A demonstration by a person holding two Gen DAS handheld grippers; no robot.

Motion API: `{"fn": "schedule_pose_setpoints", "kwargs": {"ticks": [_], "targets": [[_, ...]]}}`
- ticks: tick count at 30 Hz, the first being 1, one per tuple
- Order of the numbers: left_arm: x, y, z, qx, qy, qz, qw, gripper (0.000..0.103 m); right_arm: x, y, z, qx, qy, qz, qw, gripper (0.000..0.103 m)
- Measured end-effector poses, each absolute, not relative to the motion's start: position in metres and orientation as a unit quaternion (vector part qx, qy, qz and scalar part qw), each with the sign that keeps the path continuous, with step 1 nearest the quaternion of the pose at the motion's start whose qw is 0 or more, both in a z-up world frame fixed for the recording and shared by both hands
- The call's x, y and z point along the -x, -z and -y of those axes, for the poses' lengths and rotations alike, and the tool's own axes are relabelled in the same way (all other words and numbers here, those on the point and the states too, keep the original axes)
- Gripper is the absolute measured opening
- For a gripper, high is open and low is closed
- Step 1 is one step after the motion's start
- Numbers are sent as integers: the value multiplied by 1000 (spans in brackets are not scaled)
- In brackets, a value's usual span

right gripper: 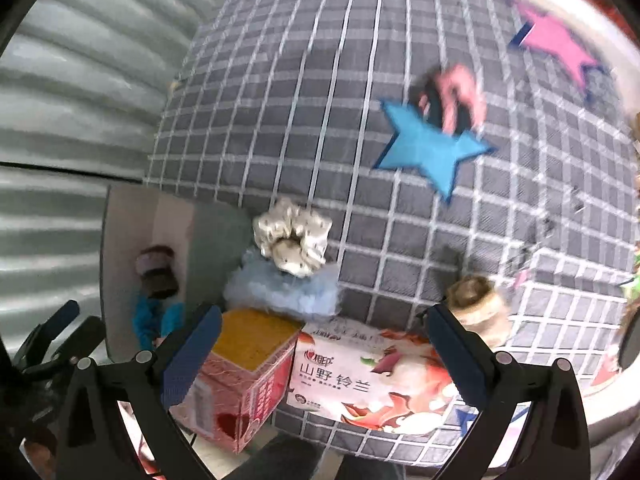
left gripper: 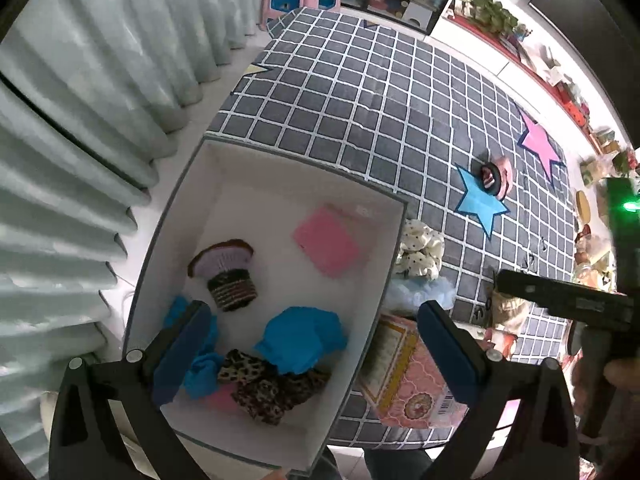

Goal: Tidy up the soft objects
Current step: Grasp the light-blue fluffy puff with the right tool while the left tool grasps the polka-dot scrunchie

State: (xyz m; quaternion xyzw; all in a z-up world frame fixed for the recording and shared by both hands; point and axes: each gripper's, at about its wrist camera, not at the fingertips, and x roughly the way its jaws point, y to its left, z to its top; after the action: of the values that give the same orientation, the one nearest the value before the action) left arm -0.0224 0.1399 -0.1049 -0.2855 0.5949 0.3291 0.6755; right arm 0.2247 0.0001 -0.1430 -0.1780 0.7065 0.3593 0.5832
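Both grippers hang empty with jaws spread wide above a grid-patterned mat (left gripper: 360, 92). The left gripper (left gripper: 316, 344) points down into a white box (left gripper: 384, 280) holding a pink cloth (left gripper: 328, 240), blue cloths (left gripper: 300, 338), a leopard scrunchie (left gripper: 268, 384) and a brown-and-lilac knit piece (left gripper: 228, 272). The right gripper (right gripper: 320, 352) hovers over a pink carton (right gripper: 240, 376) and a tissue pack (right gripper: 376, 380). Beside the box lie a dotted cream scrunchie (right gripper: 294, 236) touching a pale blue one (right gripper: 280, 292); a pink-and-black item (right gripper: 452, 100) rests at a blue star (right gripper: 428, 148).
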Motion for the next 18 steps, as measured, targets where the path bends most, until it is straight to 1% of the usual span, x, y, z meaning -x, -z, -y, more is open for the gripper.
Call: {"fn": "schedule_pose_setpoints", "kwargs": {"ticks": [8, 10, 11, 12, 13, 14, 15, 16, 17, 18], "targets": [[30, 111, -131, 281, -350, -609, 653, 103, -215, 234, -20, 153, -349, -792, 476, 103], [30, 112, -130, 281, -355, -613, 648, 103, -215, 253, -21, 131, -339, -815, 451, 103], [31, 112, -129, 282, -356, -614, 646, 103, -214, 259, -21, 122, -335, -823, 442, 99], [31, 113, -128, 284, -358, -615, 643, 103, -214, 266, -19, 113, -329, -832, 432, 91], [30, 113, -128, 284, -359, -615, 642, 103, -213, 270, -19, 112, -327, -835, 427, 63], [29, 113, -128, 284, -361, -615, 641, 103, -212, 272, -18, 116, -327, -836, 426, 47], [28, 113, -127, 283, -361, -616, 641, 103, -211, 272, -17, 117, -333, -833, 426, 46], [26, 114, -127, 282, -361, -616, 640, 103, -212, 270, -15, 114, -338, -831, 426, 35], [24, 114, -127, 281, -360, -618, 641, 103, -216, 265, -14, 110, -343, -828, 431, 32], [20, 114, -126, 279, -357, -619, 642, 103, -222, 258, -10, 105, -346, -819, 446, 32]]}}
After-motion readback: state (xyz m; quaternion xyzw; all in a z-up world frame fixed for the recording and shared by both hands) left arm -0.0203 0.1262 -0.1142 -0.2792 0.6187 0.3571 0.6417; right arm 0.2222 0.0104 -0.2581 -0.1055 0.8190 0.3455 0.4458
